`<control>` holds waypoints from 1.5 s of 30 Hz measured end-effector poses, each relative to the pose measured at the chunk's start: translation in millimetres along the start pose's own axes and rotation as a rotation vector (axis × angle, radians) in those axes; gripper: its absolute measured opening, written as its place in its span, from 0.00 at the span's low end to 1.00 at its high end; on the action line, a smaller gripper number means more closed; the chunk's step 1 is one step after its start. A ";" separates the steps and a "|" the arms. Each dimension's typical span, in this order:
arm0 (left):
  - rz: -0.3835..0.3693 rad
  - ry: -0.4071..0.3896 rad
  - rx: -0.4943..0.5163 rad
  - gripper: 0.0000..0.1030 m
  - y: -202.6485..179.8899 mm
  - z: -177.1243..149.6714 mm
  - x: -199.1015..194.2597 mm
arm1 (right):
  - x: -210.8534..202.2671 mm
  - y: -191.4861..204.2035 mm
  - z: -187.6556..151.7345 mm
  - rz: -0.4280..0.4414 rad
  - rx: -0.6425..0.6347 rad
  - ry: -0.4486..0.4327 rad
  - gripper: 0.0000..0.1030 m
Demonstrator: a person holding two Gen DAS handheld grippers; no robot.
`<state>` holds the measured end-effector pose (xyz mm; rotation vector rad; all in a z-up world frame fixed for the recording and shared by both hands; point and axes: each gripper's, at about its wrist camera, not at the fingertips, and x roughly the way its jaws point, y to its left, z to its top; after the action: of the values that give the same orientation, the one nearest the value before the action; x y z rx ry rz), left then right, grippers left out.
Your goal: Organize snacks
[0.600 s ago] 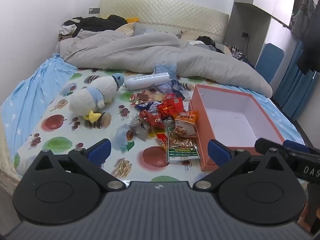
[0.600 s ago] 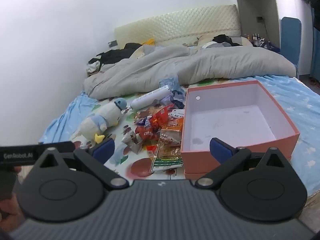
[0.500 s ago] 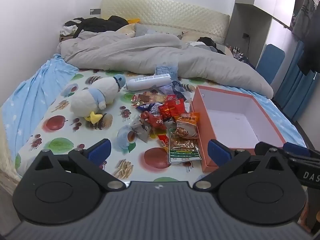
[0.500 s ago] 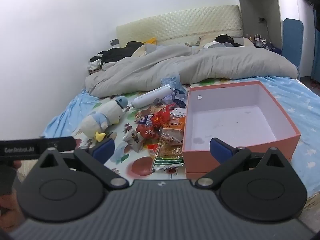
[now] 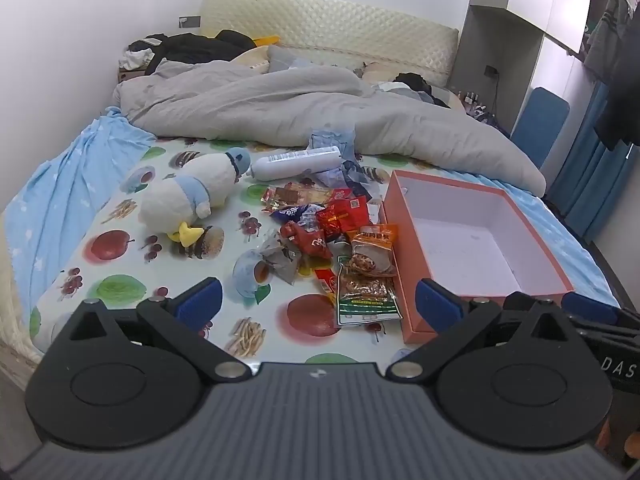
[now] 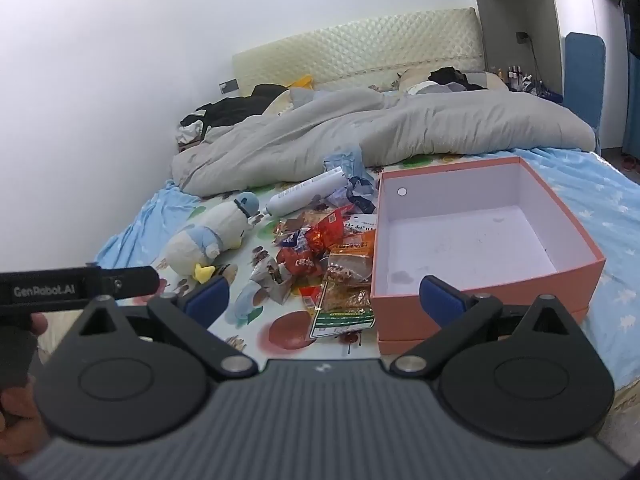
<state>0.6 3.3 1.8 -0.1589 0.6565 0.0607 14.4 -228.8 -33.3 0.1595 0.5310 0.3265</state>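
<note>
Left gripper point(image 5: 316, 300): low centre of the left wrist view, blue-tipped fingers point(image 5: 198, 302) spread wide, nothing between them, above the bed's near edge.
Right gripper point(image 6: 326, 296): low centre of its view, fingers wide apart and empty.
Pile of crinkly snack packets point(image 5: 340, 240): middle of the frame, on the fruit-print sheet point(image 5: 120, 248), just left of the box.
Salmon-pink cardboard box point(image 5: 404, 248): right of centre, white inside, open.
White plush duck point(image 5: 192, 196): left of the packets.
White bottle point(image 5: 298, 162): lying above the pile.
Grey duvet point(image 5: 304, 108): bunched across the upper frame.
</note>
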 end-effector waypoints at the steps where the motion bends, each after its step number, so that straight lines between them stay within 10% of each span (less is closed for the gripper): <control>1: 0.001 0.001 0.007 1.00 -0.7 -0.4 0.6 | 0.0 0.0 -1.0 0.000 -0.001 0.001 1.00; 45: -0.013 -0.012 0.026 1.00 3.9 -3.4 -0.8 | 2.7 3.3 -10.3 -0.028 0.020 0.001 1.00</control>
<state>-2.5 6.6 -0.9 -0.1378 0.6440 0.0404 10.4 -224.1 -42.6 0.1707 0.5373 0.2943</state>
